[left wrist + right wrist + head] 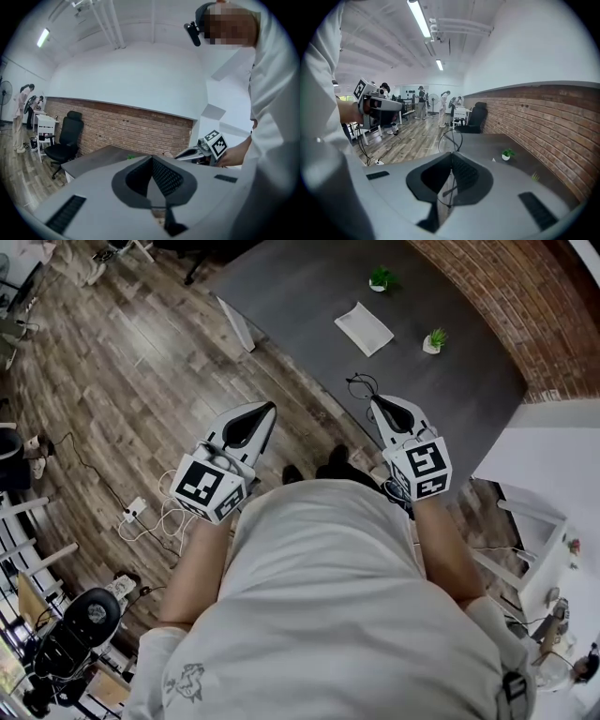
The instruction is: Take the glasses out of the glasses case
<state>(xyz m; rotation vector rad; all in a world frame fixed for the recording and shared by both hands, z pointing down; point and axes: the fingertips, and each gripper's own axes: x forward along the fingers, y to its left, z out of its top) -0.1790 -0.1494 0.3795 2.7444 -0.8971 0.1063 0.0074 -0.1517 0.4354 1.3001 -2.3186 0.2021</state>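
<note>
In the head view the right gripper (375, 401) is held out in front of the person's white shirt (347, 606), its tip pointing toward 11 o'clock. The glasses (361, 385) are a thin dark wire frame that sticks out past that tip, also toward 11 o'clock. They are up in the air over the near edge of the dark grey table (309, 296).

The right gripper view shows its jaws pressed together on the frame. A thin wire runs down through the seam between the pads, and one round lens (451, 140) stands clear just above the jaw tips at 12 o'clock.

The left gripper (270, 407) is at 9 o'clock of the right one, over the wooden floor (141, 362), and well apart from the glasses. In the left gripper view its pads meet in a closed seam with nothing between them, and the right gripper shows beyond at 2 o'clock.

A flat white rectangle (364, 329) lies on the table at 12 o'clock from the glasses, well clear of both grippers. I cannot tell whether it is the case. One small potted plant (381, 279) stands beyond it at 12 o'clock, and another small plant (434, 340) stands at its 3 o'clock. A brick wall (506, 296) borders the table's far side.
</note>
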